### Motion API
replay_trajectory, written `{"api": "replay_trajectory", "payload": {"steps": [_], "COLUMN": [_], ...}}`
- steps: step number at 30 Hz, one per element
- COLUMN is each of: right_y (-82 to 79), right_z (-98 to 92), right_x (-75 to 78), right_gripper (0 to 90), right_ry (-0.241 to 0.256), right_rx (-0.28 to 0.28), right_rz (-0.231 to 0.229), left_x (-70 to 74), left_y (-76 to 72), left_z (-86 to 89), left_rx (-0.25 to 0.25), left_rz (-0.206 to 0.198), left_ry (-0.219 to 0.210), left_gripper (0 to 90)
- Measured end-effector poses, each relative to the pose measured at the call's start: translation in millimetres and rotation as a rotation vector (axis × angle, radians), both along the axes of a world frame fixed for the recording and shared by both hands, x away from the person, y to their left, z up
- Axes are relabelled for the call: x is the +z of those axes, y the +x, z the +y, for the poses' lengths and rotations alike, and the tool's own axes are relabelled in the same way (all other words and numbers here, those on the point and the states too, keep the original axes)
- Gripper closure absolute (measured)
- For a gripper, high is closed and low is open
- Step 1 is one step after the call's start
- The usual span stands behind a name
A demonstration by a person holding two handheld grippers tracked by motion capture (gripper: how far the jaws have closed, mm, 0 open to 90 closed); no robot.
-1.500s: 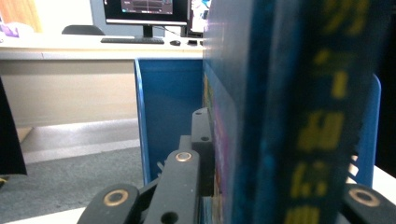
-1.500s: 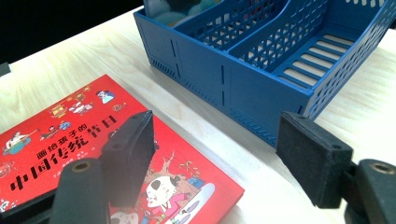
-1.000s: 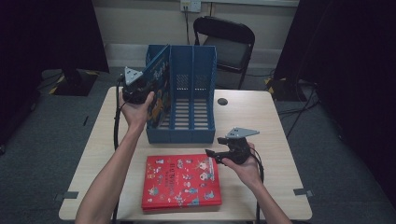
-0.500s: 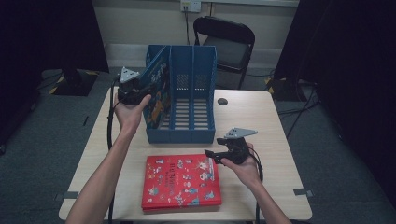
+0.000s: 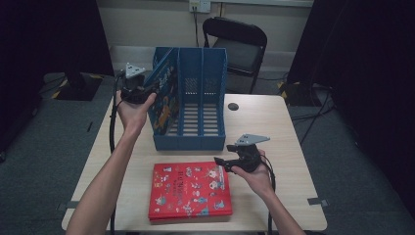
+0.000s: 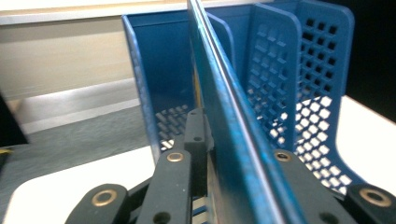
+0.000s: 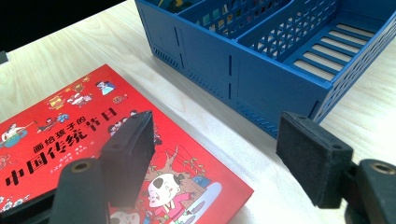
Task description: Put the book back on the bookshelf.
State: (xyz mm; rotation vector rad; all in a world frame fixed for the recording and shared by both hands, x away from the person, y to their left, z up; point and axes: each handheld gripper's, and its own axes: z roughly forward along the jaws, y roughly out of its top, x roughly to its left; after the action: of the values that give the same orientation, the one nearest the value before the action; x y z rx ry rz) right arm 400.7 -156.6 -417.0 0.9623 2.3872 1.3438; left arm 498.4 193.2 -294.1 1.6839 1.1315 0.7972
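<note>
A blue picture book (image 5: 165,93) stands on edge, tilted, in the left slot of the blue file rack (image 5: 195,134). My left gripper (image 5: 147,93) is shut on the book's near edge. In the left gripper view the book (image 6: 233,140) sits between the jaws of that gripper (image 6: 210,135), with the rack's perforated dividers (image 6: 299,70) behind. A red picture book (image 5: 191,191) lies flat in front of the rack. My right gripper (image 5: 220,163) is open at its upper right corner. The right gripper view has the open gripper (image 7: 219,140) over the red book's corner (image 7: 70,135), and the rack (image 7: 261,79) beyond.
The light wooden table (image 5: 279,132) has bare room to the right of the rack. A small black round object (image 5: 233,106) lies near the table's far edge. A black folding chair (image 5: 240,44) stands behind the table.
My left gripper has shifted slightly left and up with the blue book, which leans more in the rack's left slot. The right gripper has stayed in place.
</note>
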Motion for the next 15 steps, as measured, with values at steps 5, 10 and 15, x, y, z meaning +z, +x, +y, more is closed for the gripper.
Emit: {"api": "replay_trajectory", "payload": {"steps": [5, 10, 15], "right_y": [0.1, -0.5, -0.6], "right_z": [0.0, -1.0, -3.0], "right_x": [0.3, 1.4, 2.3], "right_gripper": [27.9, 27.9, 27.8], "right_ry": [0.001, 0.002, 0.006], "right_rx": [0.002, 0.0, -0.003], "right_rz": [-0.001, -0.005, -0.009], "left_x": [-1.1, -5.2, -9.0], "left_y": [-2.4, -5.4, -8.1], "left_z": [-3.6, -5.6, -3.9], "left_rx": [0.041, 0.07, 0.121], "left_rz": [-0.016, -0.054, -0.082], "left_ry": [0.036, 0.042, 0.042], "left_gripper": [80.4, 80.8, 80.3]}}
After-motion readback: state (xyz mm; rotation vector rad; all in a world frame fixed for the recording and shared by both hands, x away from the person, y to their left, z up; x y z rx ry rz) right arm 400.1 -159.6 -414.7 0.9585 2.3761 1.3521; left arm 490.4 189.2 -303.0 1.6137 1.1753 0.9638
